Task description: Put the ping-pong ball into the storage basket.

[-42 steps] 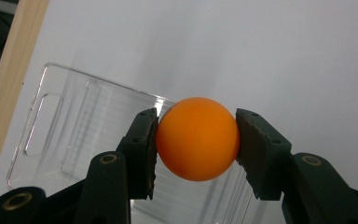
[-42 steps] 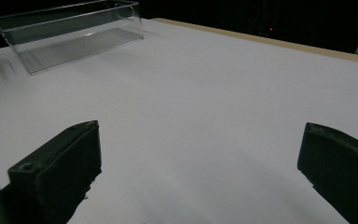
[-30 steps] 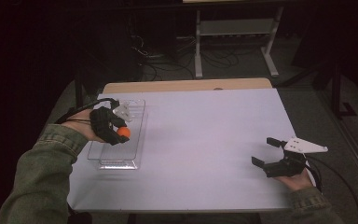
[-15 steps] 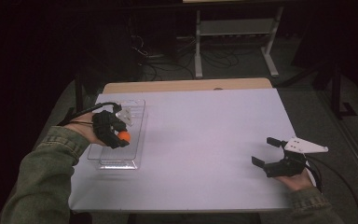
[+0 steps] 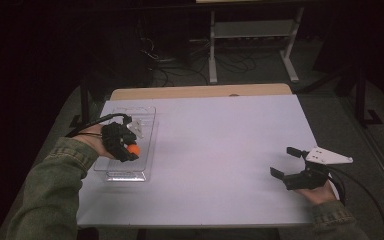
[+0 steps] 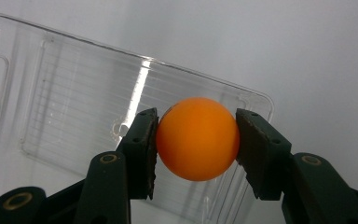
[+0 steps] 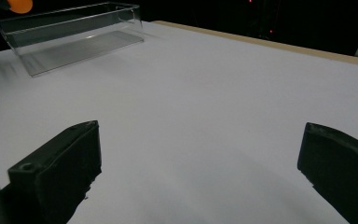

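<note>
**High view: one ball up, one tray waiting**

High view first, and we see the left gripper (image 5: pixel 130 148) hanging over the clear plastic tray (image 5: pixel 147 131) at the left side of the white table (image 5: pixel 220 150), with an orange ball (image 5: pixel 133 149) in its grip. In the left gripper view we get the close look: both pads clamp the orange ball (image 6: pixel 198 138) on either side, and it hangs above the ribbed tray floor (image 6: pixel 74 126), clear of it as far as we can tell.

We judge the pick-up done and the release into the tray still to come.

Over at the right, the right gripper (image 5: pixel 286 162) rests low by the table's near edge, jaws spread wide with nothing between them.

Our count: one ball, one tray, two grippers, and we spot nothing lying in the tray yet.
</note>
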`<state>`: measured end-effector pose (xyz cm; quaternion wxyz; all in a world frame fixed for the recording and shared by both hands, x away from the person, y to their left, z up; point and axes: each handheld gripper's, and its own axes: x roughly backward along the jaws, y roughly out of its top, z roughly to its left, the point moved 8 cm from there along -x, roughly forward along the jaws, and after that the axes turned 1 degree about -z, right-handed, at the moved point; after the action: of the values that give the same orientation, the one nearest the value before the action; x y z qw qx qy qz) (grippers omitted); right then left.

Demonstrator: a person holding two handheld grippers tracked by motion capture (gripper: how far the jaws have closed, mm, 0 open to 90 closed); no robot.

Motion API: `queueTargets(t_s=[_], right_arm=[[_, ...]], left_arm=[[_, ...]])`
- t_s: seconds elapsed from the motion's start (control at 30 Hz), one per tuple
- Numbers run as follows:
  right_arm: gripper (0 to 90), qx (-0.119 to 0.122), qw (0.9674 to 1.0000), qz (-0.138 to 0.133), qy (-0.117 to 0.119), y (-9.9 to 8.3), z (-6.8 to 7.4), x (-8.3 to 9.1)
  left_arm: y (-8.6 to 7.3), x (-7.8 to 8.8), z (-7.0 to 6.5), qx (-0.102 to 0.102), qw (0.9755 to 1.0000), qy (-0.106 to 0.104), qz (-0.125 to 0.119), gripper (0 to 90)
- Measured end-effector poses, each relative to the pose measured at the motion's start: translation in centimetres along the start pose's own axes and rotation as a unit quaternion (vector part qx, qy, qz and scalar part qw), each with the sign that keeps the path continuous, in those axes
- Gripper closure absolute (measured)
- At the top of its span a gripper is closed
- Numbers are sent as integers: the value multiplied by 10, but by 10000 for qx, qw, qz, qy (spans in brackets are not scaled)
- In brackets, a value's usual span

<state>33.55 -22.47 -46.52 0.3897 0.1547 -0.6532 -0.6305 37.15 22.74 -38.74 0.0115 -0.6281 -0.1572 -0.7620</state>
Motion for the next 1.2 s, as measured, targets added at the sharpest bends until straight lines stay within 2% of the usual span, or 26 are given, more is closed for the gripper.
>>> queueTargets(t_s=[0.37,0.63,0.9,1.2], right_arm=[[0,-15,10000,-91,-20,3,-1,3],[0,18,9996,-265,-51,10,0,7],[0,58,9994,-322,-60,12,1,9],[0,68,9994,-325,-62,12,2,10]], left_arm=[[-1,-9,-1,-22,9999,-94,62,505],[-4,-15,-3,15,9999,-142,69,505],[-5,-18,-2,-32,9999,-119,84,505],[-3,-28,-5,-64,9996,-245,119,506]])
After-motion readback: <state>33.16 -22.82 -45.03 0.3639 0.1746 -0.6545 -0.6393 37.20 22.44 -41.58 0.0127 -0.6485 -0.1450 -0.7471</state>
